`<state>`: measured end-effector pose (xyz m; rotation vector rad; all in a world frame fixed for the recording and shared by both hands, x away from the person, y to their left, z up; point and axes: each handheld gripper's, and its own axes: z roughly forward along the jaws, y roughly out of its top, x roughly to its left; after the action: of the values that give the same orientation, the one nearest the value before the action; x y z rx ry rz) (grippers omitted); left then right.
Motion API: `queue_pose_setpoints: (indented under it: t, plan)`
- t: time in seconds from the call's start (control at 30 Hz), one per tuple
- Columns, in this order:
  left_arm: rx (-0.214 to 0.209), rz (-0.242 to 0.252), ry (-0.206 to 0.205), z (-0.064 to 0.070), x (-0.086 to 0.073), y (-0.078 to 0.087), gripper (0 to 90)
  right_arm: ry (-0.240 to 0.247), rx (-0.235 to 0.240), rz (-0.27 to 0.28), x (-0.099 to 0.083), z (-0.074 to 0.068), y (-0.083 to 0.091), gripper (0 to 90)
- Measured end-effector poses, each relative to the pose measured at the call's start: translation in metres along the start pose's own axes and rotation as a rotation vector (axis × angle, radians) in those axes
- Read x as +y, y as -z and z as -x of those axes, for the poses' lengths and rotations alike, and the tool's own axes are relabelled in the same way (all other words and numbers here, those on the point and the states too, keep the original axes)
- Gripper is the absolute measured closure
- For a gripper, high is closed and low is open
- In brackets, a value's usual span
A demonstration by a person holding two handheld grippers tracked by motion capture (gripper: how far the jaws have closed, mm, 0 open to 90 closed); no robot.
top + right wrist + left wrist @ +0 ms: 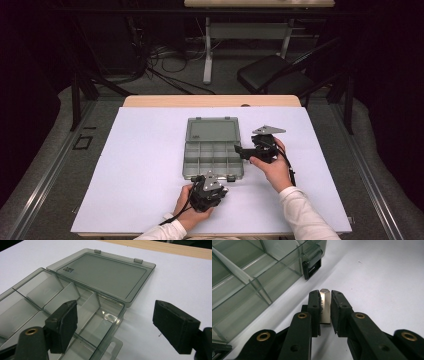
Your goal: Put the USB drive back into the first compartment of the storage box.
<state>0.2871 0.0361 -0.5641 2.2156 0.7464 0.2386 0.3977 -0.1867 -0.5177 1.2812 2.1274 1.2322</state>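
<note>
The left gripper (325, 312) sits at the near edge of the clear compartment box (212, 157), close to its near right corner, with its jaws clamped on a small silver metal piece (325, 306) that stands upright between the pads; the printing on it is too blurred to read, and it looks like a USB stick, though that is hard to confirm. In the left gripper view the piece is just beside the box's black latch (312, 266), apart from the wall, with bare white table cover (145, 160) stretching away to the right. The box lies open near the middle of the table, its lid (102, 273) folded flat on the far side, the divided tray on the near side. The right gripper (115, 325) hovers at the tray's right edge with its jaws spread wide apart and nothing between them; one jaw hangs over the rightmost compartments, the other over the cover outside the wall. To the left of the box the cover is open all the way to its edge; to the right, the room beyond the person's right hand (272, 167) is narrower.
</note>
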Motion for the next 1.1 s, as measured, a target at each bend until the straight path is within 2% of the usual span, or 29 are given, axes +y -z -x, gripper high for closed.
queue_pose_setpoints:
  t: [0.3,0.57,1.03,1.1]
  plan:
    - [-0.002,0.001,0.0,0.0,0.0,0.0,78.8,0.004,-0.002,0.001,0.0,0.0,0.0,19.9]
    - [-0.008,0.008,0.032,-0.007,0.002,0.004,78.9,0.003,-0.003,0.003,0.0,0.0,0.0,19.9]
    - [0.029,0.09,0.103,-0.031,0.008,0.032,78.9,0.002,-0.006,0.007,0.0,0.001,0.001,20.0]
    - [0.022,0.1,0.114,-0.035,0.009,0.035,78.9,0.001,-0.005,0.007,0.0,0.001,0.001,20.0]
